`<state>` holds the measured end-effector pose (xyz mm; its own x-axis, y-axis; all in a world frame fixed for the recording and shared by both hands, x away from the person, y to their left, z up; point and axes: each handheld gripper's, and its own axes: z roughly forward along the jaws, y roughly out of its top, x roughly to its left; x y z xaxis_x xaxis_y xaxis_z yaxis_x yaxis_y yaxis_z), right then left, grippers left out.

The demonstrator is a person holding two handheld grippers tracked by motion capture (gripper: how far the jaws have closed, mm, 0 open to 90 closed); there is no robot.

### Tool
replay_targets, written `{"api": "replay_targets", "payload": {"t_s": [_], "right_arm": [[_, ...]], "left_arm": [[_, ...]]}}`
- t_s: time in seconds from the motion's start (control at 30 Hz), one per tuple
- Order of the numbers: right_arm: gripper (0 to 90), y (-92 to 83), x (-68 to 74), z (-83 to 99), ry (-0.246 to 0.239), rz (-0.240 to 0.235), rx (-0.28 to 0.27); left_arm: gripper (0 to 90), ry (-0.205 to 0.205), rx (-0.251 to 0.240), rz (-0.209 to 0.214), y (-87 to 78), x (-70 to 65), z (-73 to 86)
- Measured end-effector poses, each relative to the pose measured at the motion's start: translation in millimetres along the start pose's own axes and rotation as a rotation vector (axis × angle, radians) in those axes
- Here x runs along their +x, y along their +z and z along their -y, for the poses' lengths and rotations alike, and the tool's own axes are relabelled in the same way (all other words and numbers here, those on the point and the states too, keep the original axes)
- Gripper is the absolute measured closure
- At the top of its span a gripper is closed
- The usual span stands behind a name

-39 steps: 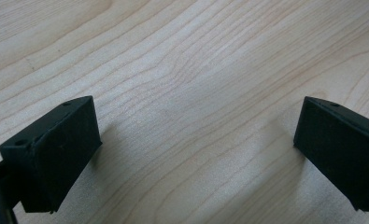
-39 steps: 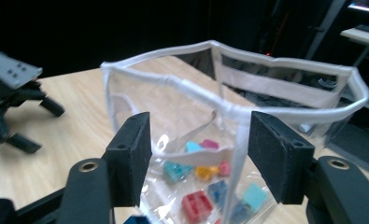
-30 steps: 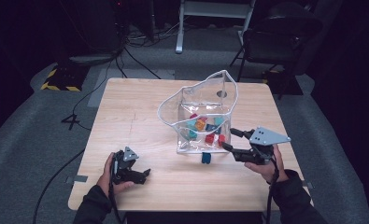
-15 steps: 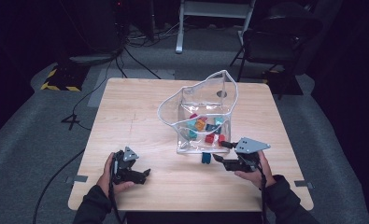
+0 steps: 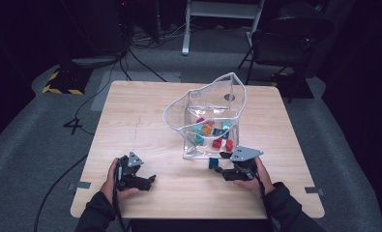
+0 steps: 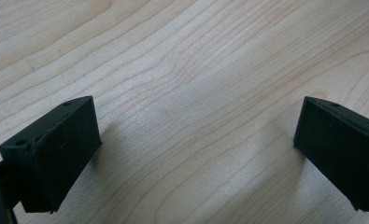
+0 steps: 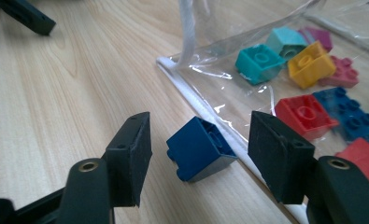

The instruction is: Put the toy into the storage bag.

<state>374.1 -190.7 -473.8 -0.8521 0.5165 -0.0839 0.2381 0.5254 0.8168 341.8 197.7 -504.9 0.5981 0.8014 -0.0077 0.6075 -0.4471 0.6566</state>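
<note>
Having swung down beside the clear plastic bag (image 5: pixel 205 121), your right gripper (image 7: pixel 198 158) now straddles, jaws apart, the dark blue plastic brick (image 7: pixel 200 148), likely next to grab; left gripper (image 6: pixel 191 149) gapes empty.

No text, label, brand, number or sign can be read on anything here.

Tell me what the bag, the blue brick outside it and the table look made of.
Bag: clear soft plastic, glossy, creased, with white piping. Blue brick: hard moulded plastic, smooth, hollow underside showing. Table: pale wood or wood-look laminate, matte, visible grain; which, I can't tell.
</note>
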Motion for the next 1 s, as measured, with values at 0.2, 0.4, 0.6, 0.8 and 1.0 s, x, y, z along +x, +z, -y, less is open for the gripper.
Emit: {"api": "replay_targets", "payload": {"t_s": [0.2, 0.4, 0.6, 0.8, 1.0], "right_arm": [[39.8, 15.8, 1.7, 1.9, -0.011, 0.006, 0.038], [39.4, 25.8, 0.4, 4.4, 0.002, 0.004, 0.059], [39.6, 33.6, 1.8, 6.5, -0.007, 0.016, 0.091], [44.1, 33.2, 1.9, 6.9, -0.014, 0.015, 0.095], [48.6, 34.4, 3.0, 7.8, -0.03, 0.024, 0.109]], "left_arm": [[0.6, 0.0, -0.001, 0.001, 0.1, 0.0, 0.0], [0.6, 0.0, -0.001, 0.001, 0.1, 0.0, 0.1], [0.6, 0.0, 0.0, 0.0, 0.0, 0.0, 0.0], [0.6, 0.0, 0.002, 0.0, -0.1, 0.0, -0.1], [0.6, 0.0, -0.001, 0.001, 0.1, 0.0, 0.0]]}}
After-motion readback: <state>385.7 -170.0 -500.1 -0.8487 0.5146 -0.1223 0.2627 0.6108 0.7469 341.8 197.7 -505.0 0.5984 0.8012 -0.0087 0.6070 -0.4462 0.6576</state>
